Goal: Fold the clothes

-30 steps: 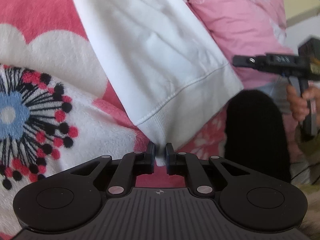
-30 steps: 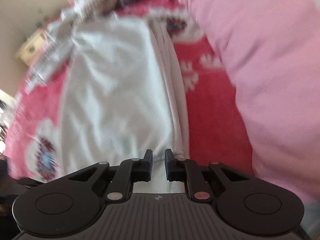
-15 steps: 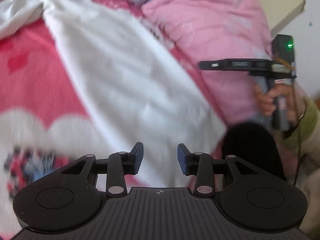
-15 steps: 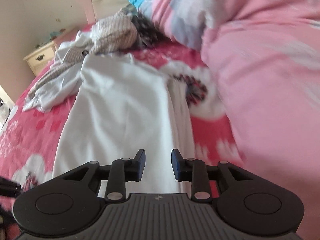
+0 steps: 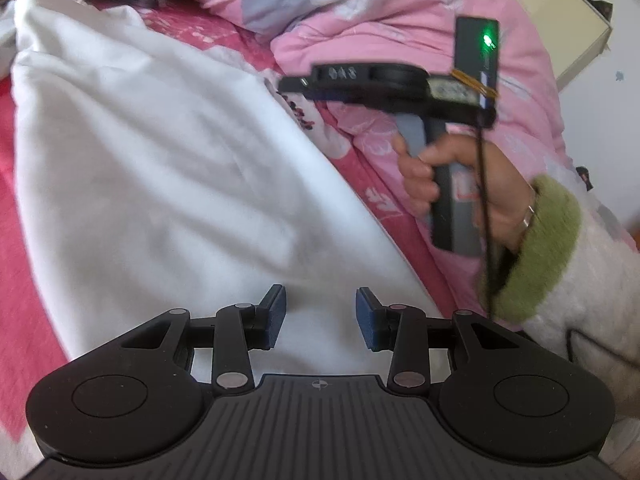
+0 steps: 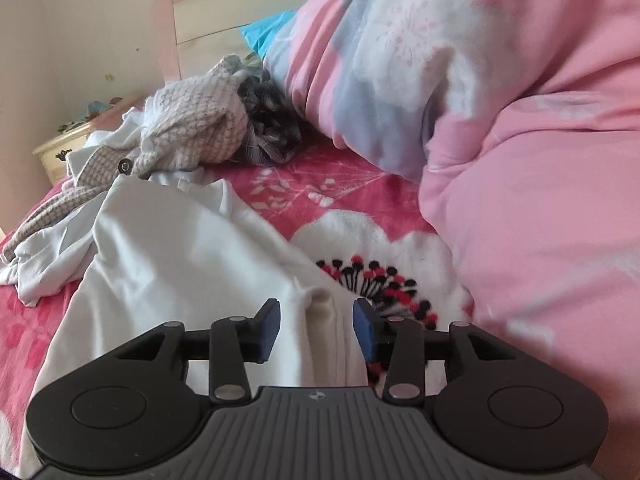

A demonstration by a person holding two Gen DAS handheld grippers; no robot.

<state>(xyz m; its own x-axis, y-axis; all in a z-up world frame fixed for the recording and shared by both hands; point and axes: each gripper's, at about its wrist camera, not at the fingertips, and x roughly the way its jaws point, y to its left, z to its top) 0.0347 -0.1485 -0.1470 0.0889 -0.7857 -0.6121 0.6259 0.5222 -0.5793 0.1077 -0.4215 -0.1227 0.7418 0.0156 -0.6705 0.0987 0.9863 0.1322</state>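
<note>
On the left, the left gripper (image 5: 320, 316) hovers over the white garment (image 5: 168, 184), its jaws moderately apart with only flat cloth below them and nothing pinched. The garment lies lengthwise on the red floral blanket (image 6: 360, 196), beside the pink duvet (image 6: 540, 168). To the right, the right gripper (image 6: 316, 328) is opening, its jaws straddling a raised fold at the garment's edge without pressing it (the hand (image 5: 452, 184) holding it shows in the left view). The risk I see: released cloth may slump and undo the crease, and the unsorted clothes pile (image 6: 192, 136) touching the garment's far end could snag the next fold.
</note>
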